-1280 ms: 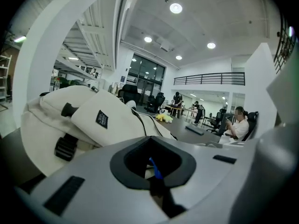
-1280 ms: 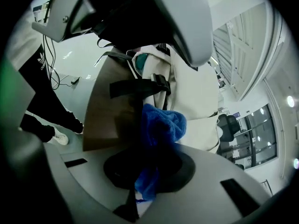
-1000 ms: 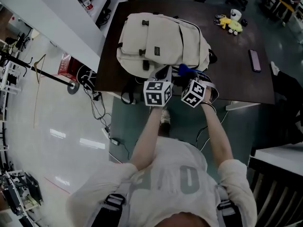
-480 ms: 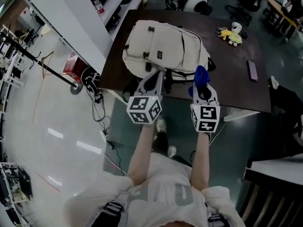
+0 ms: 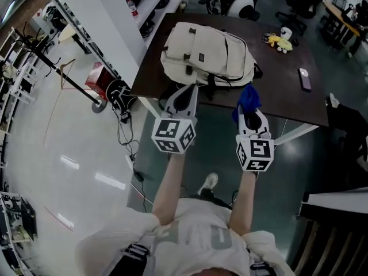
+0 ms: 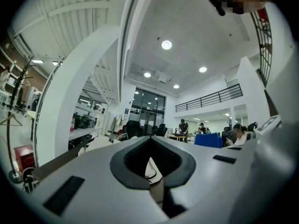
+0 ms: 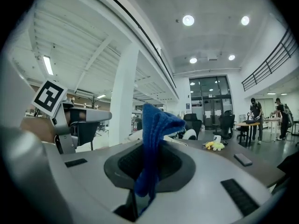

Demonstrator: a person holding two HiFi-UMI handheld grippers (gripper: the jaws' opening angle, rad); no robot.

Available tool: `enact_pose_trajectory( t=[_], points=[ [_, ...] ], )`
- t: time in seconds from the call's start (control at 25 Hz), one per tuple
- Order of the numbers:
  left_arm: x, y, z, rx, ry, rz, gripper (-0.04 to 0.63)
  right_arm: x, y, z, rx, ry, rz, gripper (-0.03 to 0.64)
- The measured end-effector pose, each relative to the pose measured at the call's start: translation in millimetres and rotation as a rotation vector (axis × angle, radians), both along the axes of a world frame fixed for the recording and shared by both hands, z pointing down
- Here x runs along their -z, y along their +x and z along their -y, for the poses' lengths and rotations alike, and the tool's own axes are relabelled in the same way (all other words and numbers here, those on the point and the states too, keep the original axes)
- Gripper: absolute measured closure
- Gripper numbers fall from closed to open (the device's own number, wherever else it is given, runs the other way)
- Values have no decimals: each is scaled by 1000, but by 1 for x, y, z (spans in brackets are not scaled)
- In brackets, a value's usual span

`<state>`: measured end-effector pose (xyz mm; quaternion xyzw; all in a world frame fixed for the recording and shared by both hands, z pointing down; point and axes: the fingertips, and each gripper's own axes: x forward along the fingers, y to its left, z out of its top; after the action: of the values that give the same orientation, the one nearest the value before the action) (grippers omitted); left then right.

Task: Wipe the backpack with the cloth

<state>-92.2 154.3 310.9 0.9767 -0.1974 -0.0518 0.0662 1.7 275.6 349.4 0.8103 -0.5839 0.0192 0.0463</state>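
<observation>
A cream backpack (image 5: 207,53) lies flat on the dark table (image 5: 287,102), seen in the head view. Both grippers are held up in front of the table's near edge, short of the backpack. My right gripper (image 5: 248,112) is shut on a blue cloth (image 5: 248,98), which sticks up from between its jaws. In the right gripper view the blue cloth (image 7: 154,139) stands bunched in my right gripper (image 7: 148,167). My left gripper (image 5: 185,92) is shut and holds nothing. In its own view my left gripper (image 6: 150,160) shows only a sliver of the backpack (image 6: 153,168) past its tips.
A yellow toy (image 5: 282,42) and a mug (image 5: 286,33) sit at the table's far right, and a phone (image 5: 305,79) lies nearer. White shelving (image 5: 115,16) runs along the table's left. Cables (image 5: 123,125) and a rack base (image 5: 100,103) are on the floor.
Both grippers have drawn back from the backpack toward the person and spread apart. The blue cloth came away with the right gripper.
</observation>
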Motion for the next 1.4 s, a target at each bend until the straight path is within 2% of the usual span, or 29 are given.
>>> enact_pose_trajectory(
  t=[0.16,0.36,0.48,0.64,0.88,1.08,1.24,1.4],
  points=[
    [5,-51,-44,-26,39,5,592,5,-64,-31,31,28,-23,577],
    [-4,-134,-93,-11,2,2,592,8,-141,-81,3,32,42,577],
    [-4,-168,-112,-15,-7,10,592,23,-171,-99,-2,68,53,577],
    [8,-199,-125,8,-12,-20,591,47,-203,-113,18,94,6,577],
    [15,-214,-140,19,-9,-32,592,53,-208,-138,16,116,56,577],
    [15,-219,-150,23,-4,-36,592,49,-214,-153,29,91,29,577],
    [20,-215,-160,18,17,-32,592,48,-212,-161,16,39,-38,577],
    [26,-214,-161,28,26,-42,592,52,-211,-160,32,35,-52,577]
  ],
)
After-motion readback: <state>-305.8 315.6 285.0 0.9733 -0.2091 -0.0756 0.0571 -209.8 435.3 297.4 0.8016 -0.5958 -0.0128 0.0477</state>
